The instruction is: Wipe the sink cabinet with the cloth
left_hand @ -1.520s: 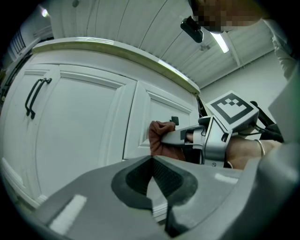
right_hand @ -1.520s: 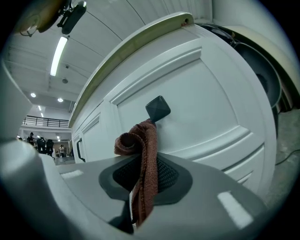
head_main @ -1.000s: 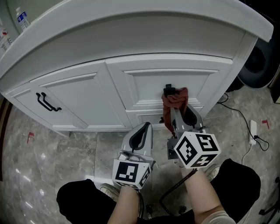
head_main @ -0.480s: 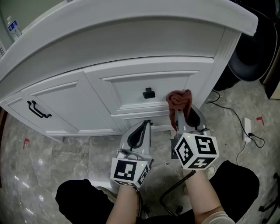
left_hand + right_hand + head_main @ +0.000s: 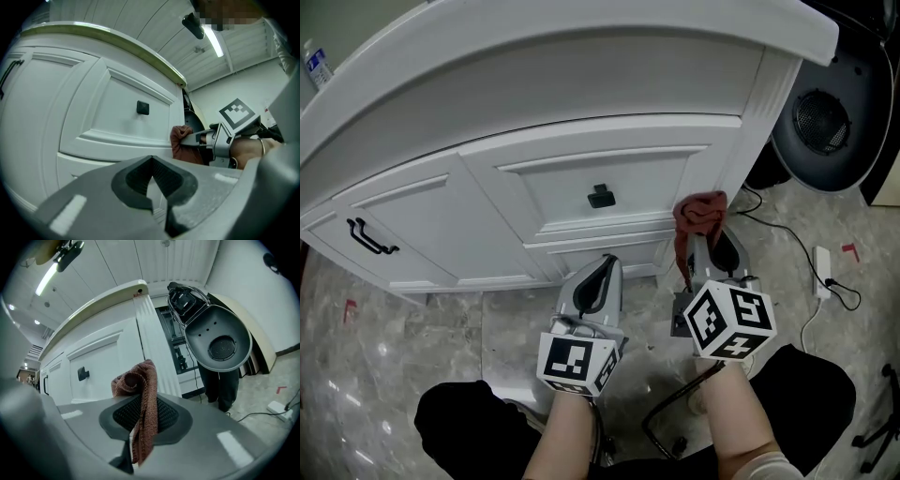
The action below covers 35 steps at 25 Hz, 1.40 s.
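Rust-red knitted cloth (image 5: 698, 212) clamped in right gripper (image 5: 703, 246) fingers, long axis along them, bunched far end at white sink cabinet (image 5: 581, 183) right corner post (image 5: 752, 131); left gripper (image 5: 602, 270) fingers together, empty, farther left.

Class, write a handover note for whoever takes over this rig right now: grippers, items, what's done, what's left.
Left gripper: shut, empty, held in front of the cabinet base.
Right gripper: shut on the reddish-brown knitted cloth.
The cloth sits by the right front corner of the white sink cabinet; contact unclear.
Done: cloth gripped and at the cabinet. Wiped area can't be judged.
Left: wipe drawer fronts, door, edges.
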{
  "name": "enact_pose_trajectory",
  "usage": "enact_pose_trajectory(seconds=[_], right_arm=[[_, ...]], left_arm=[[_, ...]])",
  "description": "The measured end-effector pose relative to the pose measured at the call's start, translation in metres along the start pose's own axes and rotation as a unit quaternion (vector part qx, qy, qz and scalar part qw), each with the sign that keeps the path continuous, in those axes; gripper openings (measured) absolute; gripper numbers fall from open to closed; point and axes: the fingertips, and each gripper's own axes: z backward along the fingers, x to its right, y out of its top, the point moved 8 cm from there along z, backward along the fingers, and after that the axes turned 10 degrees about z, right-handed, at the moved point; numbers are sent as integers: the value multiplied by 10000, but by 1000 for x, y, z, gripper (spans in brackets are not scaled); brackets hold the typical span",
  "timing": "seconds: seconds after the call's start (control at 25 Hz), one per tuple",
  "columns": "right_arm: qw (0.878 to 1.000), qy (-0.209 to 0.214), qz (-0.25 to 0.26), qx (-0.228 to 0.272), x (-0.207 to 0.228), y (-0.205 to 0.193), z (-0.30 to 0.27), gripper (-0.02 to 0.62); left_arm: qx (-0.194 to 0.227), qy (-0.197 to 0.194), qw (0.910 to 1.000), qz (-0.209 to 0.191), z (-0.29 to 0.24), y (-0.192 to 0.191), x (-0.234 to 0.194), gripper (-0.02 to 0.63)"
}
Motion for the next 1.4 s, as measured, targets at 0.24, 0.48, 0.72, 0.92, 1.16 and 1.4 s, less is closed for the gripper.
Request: enact_pose_trajectory(seconds=[0.24,0.48,0.72,0.92,1.16,1.4], right_arm=[[9992,-341,156,-105,9,-9,7,83],[9996,262,-42,82,-32,-20,9,81],[9885,1490,93,-246,-127,-62,1,81],[9788,1998,140,-419,-173,-91,-15,81],[9761,2124,39,-466,-207,-105,-34,81],[9773,2033,281,-529,-200,-110,-41,83]], left_arm=[[-61,149,9999,7,12,-8,-13,0],[-100,369,9993,-4,31,-14,-35,0],[-30,814,9964,234,63,-15,-69,0],[-53,1074,9942,-30,84,-13,-97,0],[-77,1273,9917,-151,101,-8,-114,0],[29,1212,9926,-104,100,-6,-115,0]])
